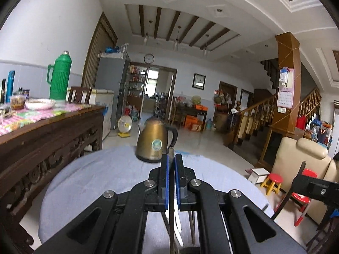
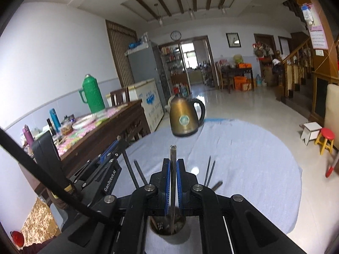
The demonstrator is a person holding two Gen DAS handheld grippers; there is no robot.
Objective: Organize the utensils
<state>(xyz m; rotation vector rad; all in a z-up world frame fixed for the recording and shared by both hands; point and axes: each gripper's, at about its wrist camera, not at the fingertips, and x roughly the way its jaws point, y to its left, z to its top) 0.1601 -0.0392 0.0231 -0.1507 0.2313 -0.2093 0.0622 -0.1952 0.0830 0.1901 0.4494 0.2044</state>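
My right gripper (image 2: 171, 182) is clamped on a flat steel utensil handle (image 2: 173, 169), held upright so its lower end drops into the round metal utensil holder (image 2: 167, 226) directly beneath. My left gripper (image 1: 171, 177) pinches a similar thin metal strip (image 1: 171, 152), probably another handle. Loose dark chopsticks (image 2: 209, 171) lie just beyond on the pale blue tablecloth (image 2: 243, 148), before the brass-coloured kettle (image 2: 184, 116).

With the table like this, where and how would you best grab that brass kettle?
Probably by the black handle of the kettle, coming in from the right. The kettle stands upright on the blue cloth, the handle loops clear of the body there, and the spout faces left.
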